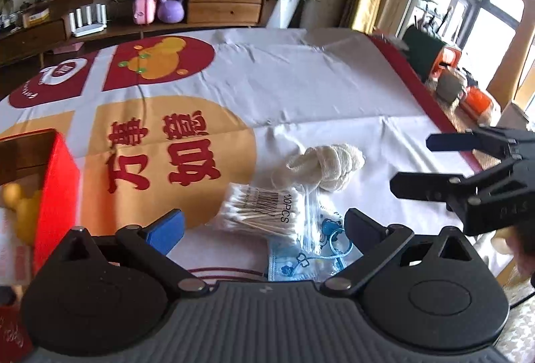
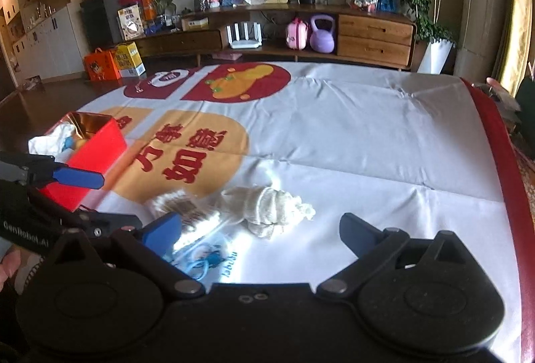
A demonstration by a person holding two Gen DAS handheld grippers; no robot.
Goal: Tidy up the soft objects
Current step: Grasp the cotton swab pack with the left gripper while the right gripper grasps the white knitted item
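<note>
A knotted white cloth [image 1: 321, 167] lies on the printed tablecloth, also in the right wrist view [image 2: 267, 207]. In front of it lie a clear bag of cotton swabs [image 1: 260, 209] [image 2: 182, 211] and a blue patterned face mask [image 1: 307, 254] [image 2: 200, 257]. My left gripper [image 1: 264, 227] is open and empty, just short of the swabs and mask. My right gripper [image 2: 257, 229] is open and empty, just short of the cloth; it also shows at the right of the left wrist view [image 1: 418, 162]. A red box [image 1: 50, 189] [image 2: 90, 159] at the left holds a yellow soft toy [image 1: 20, 206] and white cloth [image 2: 53, 140].
The tablecloth [image 2: 351, 135] covers a wide table with a red border at the right [image 2: 501, 155]. A wooden sideboard [image 2: 367, 32] with a purple kettlebell [image 2: 321, 33] and clutter stands beyond the far edge. Orange items [image 1: 474, 99] sit past the right edge.
</note>
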